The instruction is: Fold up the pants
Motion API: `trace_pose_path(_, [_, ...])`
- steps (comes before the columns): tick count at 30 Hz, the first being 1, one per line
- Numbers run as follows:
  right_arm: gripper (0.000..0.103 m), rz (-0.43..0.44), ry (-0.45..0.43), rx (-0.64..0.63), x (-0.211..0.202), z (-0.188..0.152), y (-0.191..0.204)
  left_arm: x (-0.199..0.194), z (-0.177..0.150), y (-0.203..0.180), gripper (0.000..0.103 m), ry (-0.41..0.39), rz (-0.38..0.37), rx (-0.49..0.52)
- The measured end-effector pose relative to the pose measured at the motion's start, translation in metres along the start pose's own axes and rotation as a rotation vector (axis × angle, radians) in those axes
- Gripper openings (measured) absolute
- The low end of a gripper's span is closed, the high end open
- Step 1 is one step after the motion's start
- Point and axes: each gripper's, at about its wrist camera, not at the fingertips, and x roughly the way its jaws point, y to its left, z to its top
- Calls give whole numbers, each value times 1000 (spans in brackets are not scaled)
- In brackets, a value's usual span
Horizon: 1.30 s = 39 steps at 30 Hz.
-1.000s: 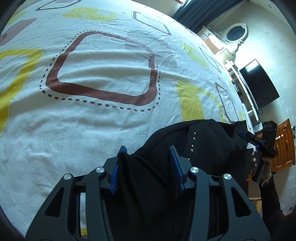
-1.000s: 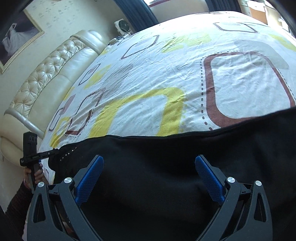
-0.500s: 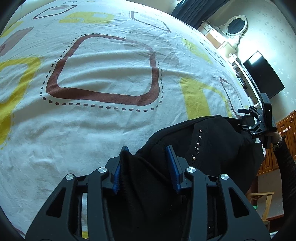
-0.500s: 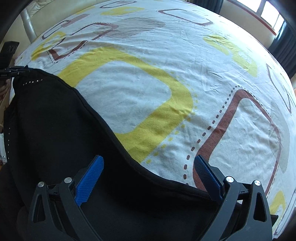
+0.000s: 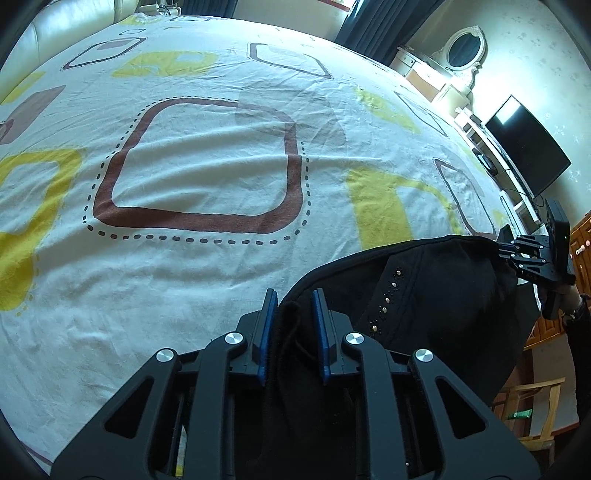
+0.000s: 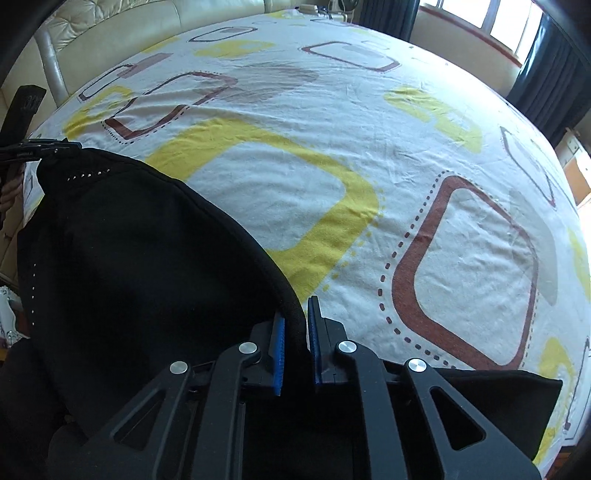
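A white bedsheet (image 5: 207, 280) is printed with rounded squares outlined in brown, some ringed by a dark dotted line, and with broad yellow and muted grey-brown shapes. The pants (image 5: 424, 295) are plain black, and a row of small silver studs (image 5: 386, 299) is set along a seam. The left gripper (image 5: 293, 328) is built in black, with blue pads (image 5: 266, 328) on the inside of its fingers and silver round bolts on the linkage. The same black body, blue pads (image 6: 279, 354) and silver bolts are seen on the right gripper (image 6: 295, 347). Dark blue curtains (image 6: 554, 88) are hung at the window. The headboard (image 6: 122, 26) is covered in cream tufted leather.
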Motion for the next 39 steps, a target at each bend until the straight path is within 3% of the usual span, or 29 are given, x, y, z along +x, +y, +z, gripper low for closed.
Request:
trace_pose_path(7, [11,-124,-175,-2,-60,-60,46,-22,-11,-12,20,-44,-67,33])
trace_pose_path(13, [11,-137,-153,-25,-52,-115,85,-42,-36,-22,23,-65,-138,46])
trace_pose_path(20, [11,-135,-147,11,-50,-149,96,-62,-79,-10,34,-62,-189,-13])
trace_pose_path(26, [12,-118,-138,45,-42,-166,102,-52,-132,-3,41,34,-130,-34])
trace_pose_path(31, [15,-106,-142,57,-46,-170,103,-61,-148,11,43,-1,-133,-123])
trace_pose_path(34, [20,-61,-146,111,-51,-172,97,-69,-153,21,44,-25,-139,-202])
trace_pose_path(36, [39,4,-147,186,-55,-174,90,-73,-158,25,45,-31,-162,-260])
trace_pose_path(39, [56,100,-174,286,-67,-177,81,-83,-169,27,57,-52,-202,-348])
